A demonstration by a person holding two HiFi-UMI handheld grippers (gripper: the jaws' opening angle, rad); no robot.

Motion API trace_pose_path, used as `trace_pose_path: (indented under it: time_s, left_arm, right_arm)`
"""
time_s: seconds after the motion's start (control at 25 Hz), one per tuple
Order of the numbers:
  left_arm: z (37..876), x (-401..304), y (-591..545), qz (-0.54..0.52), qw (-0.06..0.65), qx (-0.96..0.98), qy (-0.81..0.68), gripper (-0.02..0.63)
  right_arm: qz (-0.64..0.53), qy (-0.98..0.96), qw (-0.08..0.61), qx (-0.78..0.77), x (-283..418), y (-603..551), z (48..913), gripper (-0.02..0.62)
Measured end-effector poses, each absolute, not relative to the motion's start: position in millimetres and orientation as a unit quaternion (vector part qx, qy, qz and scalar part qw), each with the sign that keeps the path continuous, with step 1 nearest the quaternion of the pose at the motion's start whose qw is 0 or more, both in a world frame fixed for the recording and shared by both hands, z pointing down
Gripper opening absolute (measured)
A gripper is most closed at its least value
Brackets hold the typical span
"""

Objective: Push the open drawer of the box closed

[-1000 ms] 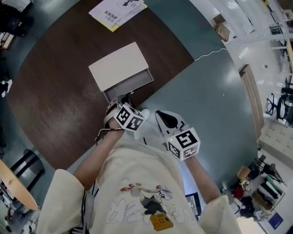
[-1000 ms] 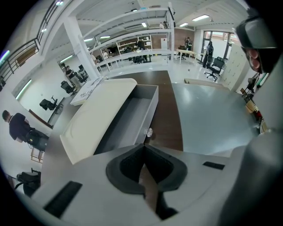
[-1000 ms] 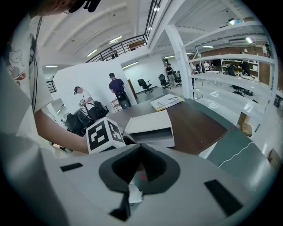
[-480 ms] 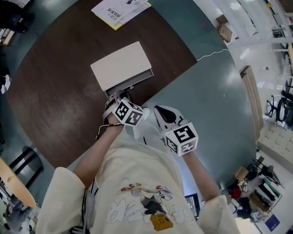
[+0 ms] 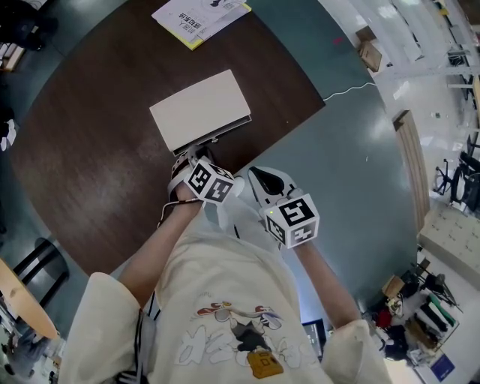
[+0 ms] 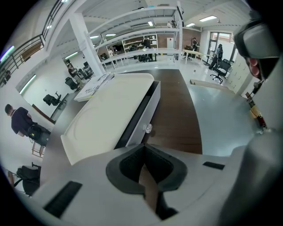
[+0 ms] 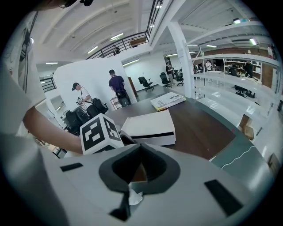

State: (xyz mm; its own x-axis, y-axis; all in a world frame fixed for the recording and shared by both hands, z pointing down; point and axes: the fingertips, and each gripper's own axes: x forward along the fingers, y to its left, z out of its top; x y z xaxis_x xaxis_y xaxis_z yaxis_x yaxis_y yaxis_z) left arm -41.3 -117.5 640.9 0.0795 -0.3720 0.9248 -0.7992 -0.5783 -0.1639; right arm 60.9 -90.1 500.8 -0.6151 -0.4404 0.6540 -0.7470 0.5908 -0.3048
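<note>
Pointing at the drawer (image 6: 148, 112) front, the left gripper (image 5: 192, 156) has its jaws pressed together, empty, likely as a blunt pusher. The drawer juts slightly from the box (image 5: 201, 109), twelve o'clock of the person. The right gripper (image 5: 262, 180), likewise closed on nothing, hangs spare at the box's five o'clock.

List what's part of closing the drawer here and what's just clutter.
Job:
- box
- its drawer, sticking out slightly
- left hand-held gripper, jaws shut, close to the drawer front

Just there:
- booklet at the table's far edge
- cable on the floor
- right hand-held gripper, shut, held back
</note>
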Motion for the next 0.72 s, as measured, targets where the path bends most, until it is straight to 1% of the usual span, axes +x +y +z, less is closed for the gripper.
trace_pose_path:
  time_s: [0.2, 0.52, 0.72]
  left_arm:
    - [638.8, -46.1, -123.9, 0.537, 0.197, 0.705, -0.419, 0.006]
    - [641.0, -50.6, -129.2, 0.525, 0.216, 0.708, -0.42, 0.006]
    - [627.4, -53.5, -129.0, 0.512, 0.197, 0.723, -0.419, 0.006]
  right_arm:
    - [0.291, -0.85, 0.267, 0.35, 59.9, -90.0, 499.8, 0.008]
    - [0.284, -0.846, 0.273, 0.36, 55.6, -93.0, 499.4, 0.007]
    - [0.252, -0.842, 0.286, 0.381, 51.0, -87.9, 489.5, 0.006]
